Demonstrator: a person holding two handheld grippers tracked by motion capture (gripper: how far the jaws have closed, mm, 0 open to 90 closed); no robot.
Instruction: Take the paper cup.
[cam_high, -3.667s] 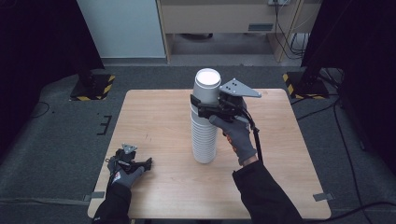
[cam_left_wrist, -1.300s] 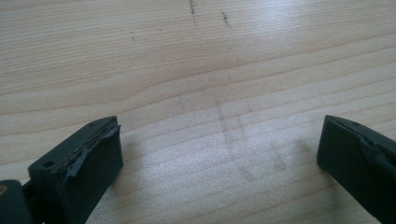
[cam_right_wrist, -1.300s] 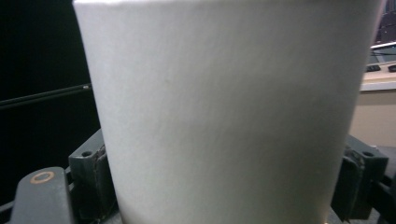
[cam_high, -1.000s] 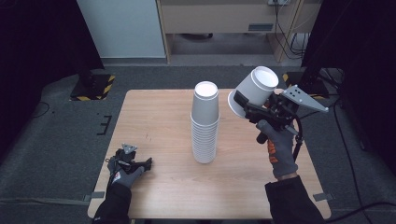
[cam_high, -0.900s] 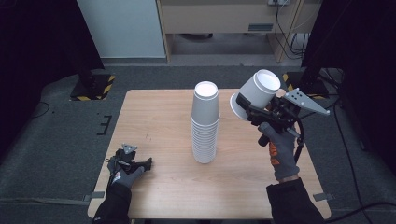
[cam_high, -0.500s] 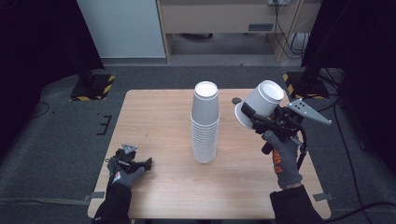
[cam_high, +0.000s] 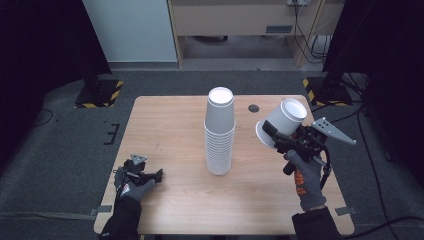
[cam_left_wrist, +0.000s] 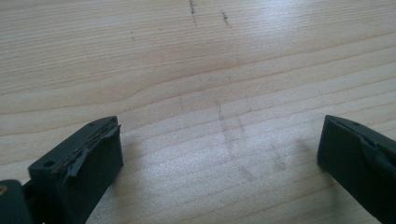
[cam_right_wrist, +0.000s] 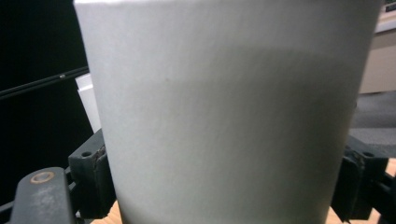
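From above, I see my right gripper (cam_high: 274, 136) raised over the right side of the table (cam_high: 170, 120), its jaws closed on a white paper cup (cam_high: 282, 123) that tilts with its bottom pointing up and away to the right. A tall stack of cups (cam_high: 219, 132) stands upside down at the middle of the table, well apart from the held cup. My left gripper (cam_high: 156, 174) rests low at the near left corner, away from both.

Along the left gripper (cam_left_wrist: 219, 158), my jaws stand wide apart over bare wood grain with nothing between them.

Along the right gripper (cam_right_wrist: 224, 182), the cup (cam_right_wrist: 224, 112) sits right against the camera, and both jaws press against its sides low down.
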